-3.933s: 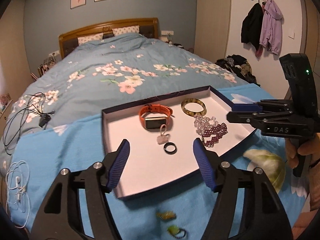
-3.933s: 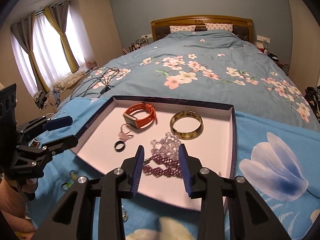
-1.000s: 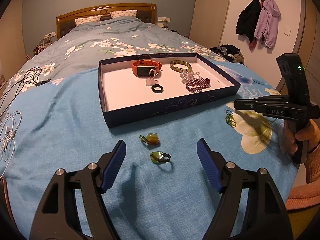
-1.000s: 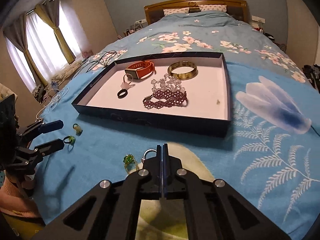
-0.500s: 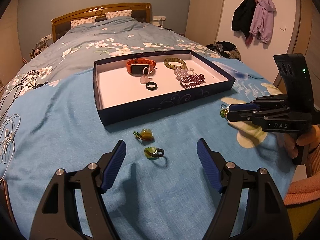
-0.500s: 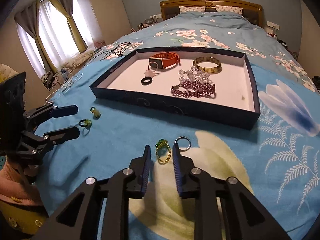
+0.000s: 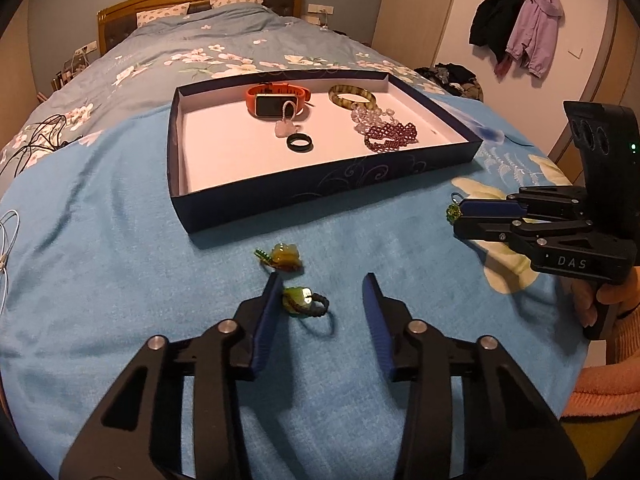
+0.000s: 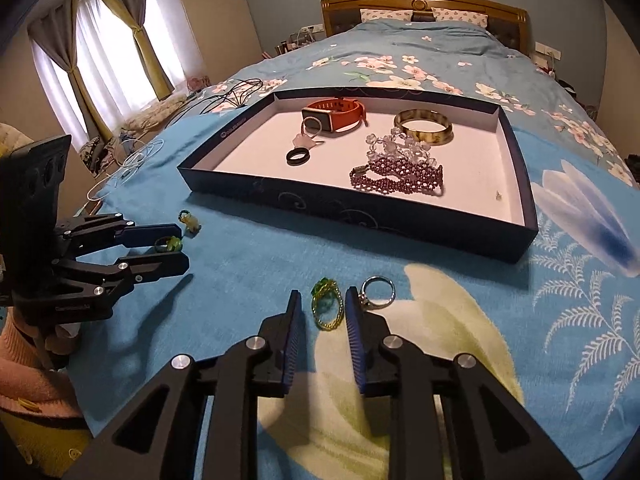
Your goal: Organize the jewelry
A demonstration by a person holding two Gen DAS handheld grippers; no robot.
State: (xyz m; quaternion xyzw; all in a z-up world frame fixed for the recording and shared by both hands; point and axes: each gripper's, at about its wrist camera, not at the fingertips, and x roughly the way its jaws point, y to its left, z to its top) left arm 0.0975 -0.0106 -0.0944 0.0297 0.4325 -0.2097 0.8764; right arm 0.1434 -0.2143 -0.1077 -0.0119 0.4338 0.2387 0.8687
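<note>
A dark blue tray [image 7: 320, 184] on the blue bedspread holds an orange watch [image 7: 276, 98], a bangle [image 7: 352, 96], bead bracelets [image 7: 388, 134] and a black ring [image 7: 300, 143]. My left gripper [image 7: 324, 296] is open low over the bedspread, with a green-stone ring [image 7: 304, 300] between its fingers near the left one. A second yellow-green ring [image 7: 282, 257] lies just beyond. My right gripper [image 8: 322, 312] is open around a green beaded ring [image 8: 326, 308]. A silver ring [image 8: 378, 288] lies beside its right finger.
The tray [image 8: 360, 208] lies ahead of both grippers. White cables [image 8: 128, 164] lie on the bed to the left. Clothes hang on hooks [image 7: 520, 20] on the far right wall. The bed's front edge is close behind the grippers.
My left gripper has narrowed and moved forward, so the green-stone ring is now between its fingers. My right gripper, shut one second ago, has opened around the green beaded ring.
</note>
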